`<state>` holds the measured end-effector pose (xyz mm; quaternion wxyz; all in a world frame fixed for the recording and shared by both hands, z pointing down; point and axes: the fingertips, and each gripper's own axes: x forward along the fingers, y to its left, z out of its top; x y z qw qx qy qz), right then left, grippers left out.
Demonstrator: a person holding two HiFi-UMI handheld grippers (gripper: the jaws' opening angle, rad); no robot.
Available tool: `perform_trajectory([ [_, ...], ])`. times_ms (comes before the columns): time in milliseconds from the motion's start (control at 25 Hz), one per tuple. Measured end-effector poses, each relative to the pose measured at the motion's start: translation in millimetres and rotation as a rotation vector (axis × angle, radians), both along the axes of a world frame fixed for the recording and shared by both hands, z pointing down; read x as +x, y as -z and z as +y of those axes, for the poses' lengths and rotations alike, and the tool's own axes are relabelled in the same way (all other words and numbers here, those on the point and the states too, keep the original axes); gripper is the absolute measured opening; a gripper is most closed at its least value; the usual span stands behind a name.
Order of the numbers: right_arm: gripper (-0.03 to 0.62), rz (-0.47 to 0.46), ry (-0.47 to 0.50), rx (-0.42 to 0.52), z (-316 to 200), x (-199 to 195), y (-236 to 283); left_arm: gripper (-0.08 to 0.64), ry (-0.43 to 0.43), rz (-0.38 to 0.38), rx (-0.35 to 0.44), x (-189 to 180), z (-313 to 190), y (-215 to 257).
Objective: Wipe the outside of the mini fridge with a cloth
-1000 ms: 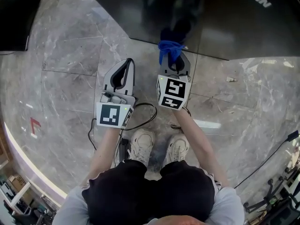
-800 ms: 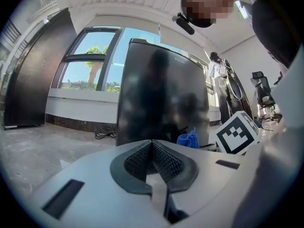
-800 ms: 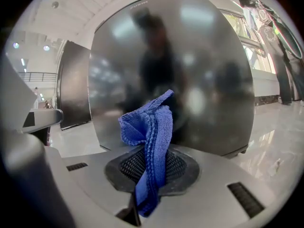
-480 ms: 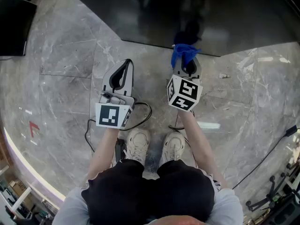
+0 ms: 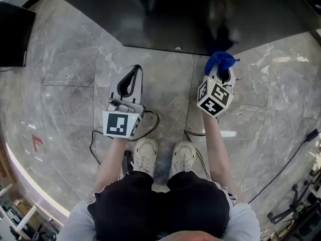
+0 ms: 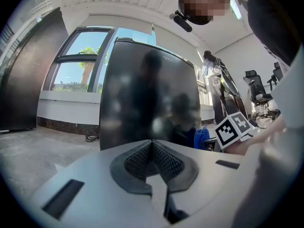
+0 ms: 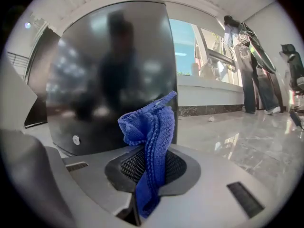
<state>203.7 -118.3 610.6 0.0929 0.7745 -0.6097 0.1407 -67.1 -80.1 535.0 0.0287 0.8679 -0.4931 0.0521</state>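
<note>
Two grippers are out in front of me over the grey marble floor. The mini fridge stands at twelve o'clock, its glossy black face filling the top of the head view. My right gripper points toward one o'clock with its marker cube tilted. Its fingers are clamped on the blue cloth. In the right gripper view the cloth runs down between the dark ribbed pads and bunches up in a knitted fold above them, in front of the fridge's right-hand edge. From above, that fold sits right at the fridge's near right corner, at its bottom edge. I cannot tell whether the fabric touches the black surface. My left gripper sits at about eleven o'clock, pointing straight at the fridge front but well short of it. In its own view its fingers are pressed together with nothing between them, the pads meeting along a thin seam. My shoes are side by side at six o'clock below both grippers. A black cable loops on the floor beside the left gripper's cube. A dark panel cuts into the frame at ten o'clock, well apart from the fridge.
</note>
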Motion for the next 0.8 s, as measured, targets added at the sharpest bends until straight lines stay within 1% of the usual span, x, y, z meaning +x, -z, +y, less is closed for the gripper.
perform_trajectory([
  [160,0.075,-0.008,-0.103,-0.003,2.9,37.5,-2.4,0.005,0.003,0.000,0.004,-0.6,-0.6,1.4],
  [280,0.075,0.015,-0.143,-0.008,4.1,55.3,-3.2,0.005,0.007,-0.003,0.004,-2.0,-1.0,1.5],
  [440,0.075,0.013,-0.208,-0.015,5.2,76.4,-5.6,0.005,0.009,-0.005,0.002,-2.0,-0.7,1.1],
  [680,0.075,0.020,-0.244,0.002,6.0,94.5,1.8,0.005,0.005,-0.004,0.011,0.6,-2.7,4.5],
  [800,0.075,-0.007,-0.230,0.018,14.1,88.8,9.0,0.005,0.000,0.001,0.014,2.8,-2.0,7.3],
])
